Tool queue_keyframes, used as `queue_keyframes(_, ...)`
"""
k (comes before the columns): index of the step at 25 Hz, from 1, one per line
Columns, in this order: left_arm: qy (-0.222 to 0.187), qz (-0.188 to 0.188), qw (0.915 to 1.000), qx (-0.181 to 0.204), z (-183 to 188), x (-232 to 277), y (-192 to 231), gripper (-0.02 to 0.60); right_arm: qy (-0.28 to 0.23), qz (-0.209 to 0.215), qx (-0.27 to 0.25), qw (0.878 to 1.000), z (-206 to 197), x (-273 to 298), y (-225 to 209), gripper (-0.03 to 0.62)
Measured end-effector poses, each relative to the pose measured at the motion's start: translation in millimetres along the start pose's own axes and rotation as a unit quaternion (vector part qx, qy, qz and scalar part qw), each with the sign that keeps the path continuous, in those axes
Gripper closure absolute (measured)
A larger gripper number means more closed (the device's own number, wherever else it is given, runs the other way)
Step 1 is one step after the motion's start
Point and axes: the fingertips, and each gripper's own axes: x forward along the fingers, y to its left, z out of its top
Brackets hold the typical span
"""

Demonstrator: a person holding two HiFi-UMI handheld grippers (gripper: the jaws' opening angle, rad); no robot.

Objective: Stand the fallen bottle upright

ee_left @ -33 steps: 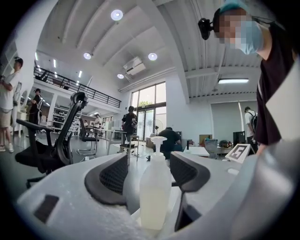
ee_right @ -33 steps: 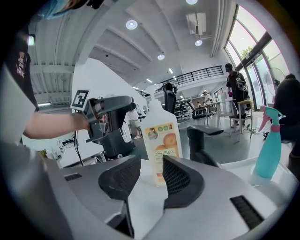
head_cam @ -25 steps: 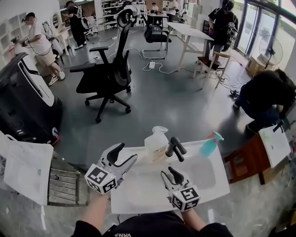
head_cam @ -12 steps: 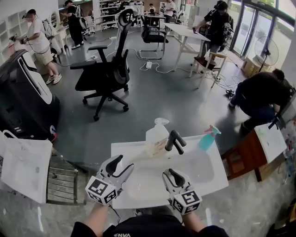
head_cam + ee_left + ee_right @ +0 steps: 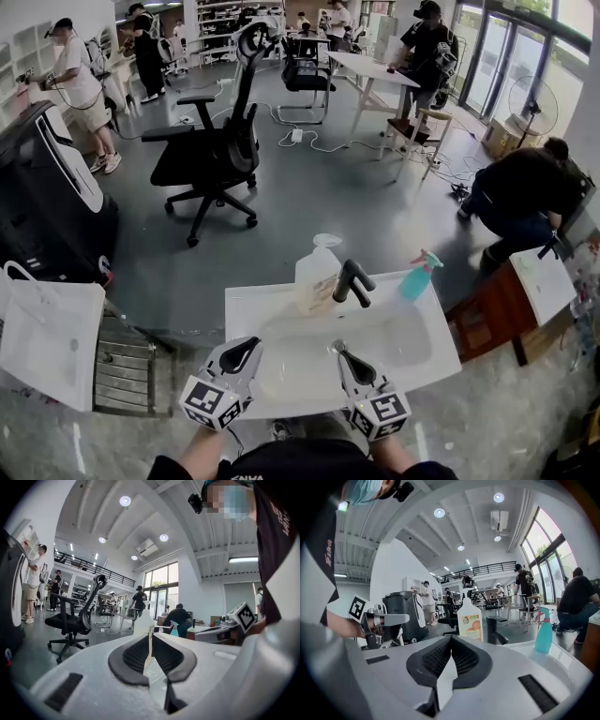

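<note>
Two bottles are standing already (translucent white pump bottle [image 5: 317, 272], teal plastic spray bottle [image 5: 417, 277]), so the left hand-held gripper [image 5: 246, 345] and right hand-held gripper [image 5: 339, 352], just closing together on nothing, are seemingly needing only withdrawal.

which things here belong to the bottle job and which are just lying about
Job: white pump bottle and teal spray bottle, both upright at the back of the sink; left hand-held gripper and right hand-held gripper, jaws just closed with nothing between them.
Lying about: black faucet, office chair.
</note>
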Motion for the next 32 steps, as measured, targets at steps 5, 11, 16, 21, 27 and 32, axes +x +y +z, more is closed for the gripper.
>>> queue_keyframes(5,0.01,0.009,0.9999,-0.009,-12,-15,1,0.557,-0.003,0.0,0.012,1.0,-1,-1,5,0.592)
queue_keyframes(11,0.009,0.027,0.9995,-0.015,-13,-27,6,0.561,0.002,0.004,0.003,1.0,-2,0,15,0.592)
queue_keyframes(16,0.007,0.028,0.9994,-0.017,-13,-31,7,0.561,0.001,0.01,0.002,1.0,-2,4,18,0.592)
queue_keyframes(21,0.005,0.029,0.9995,-0.015,-6,-36,7,0.561,-0.001,0.011,0.004,1.0,2,3,23,0.592)
queue_keyframes(27,0.004,0.027,0.9995,-0.012,-6,-34,6,0.561,-0.001,0.012,0.003,1.0,2,4,21,0.592)
queue_keyframes(32,0.001,0.026,0.9996,-0.009,-9,-30,6,0.561,-0.003,0.011,0.004,1.0,-2,6,17,0.592)
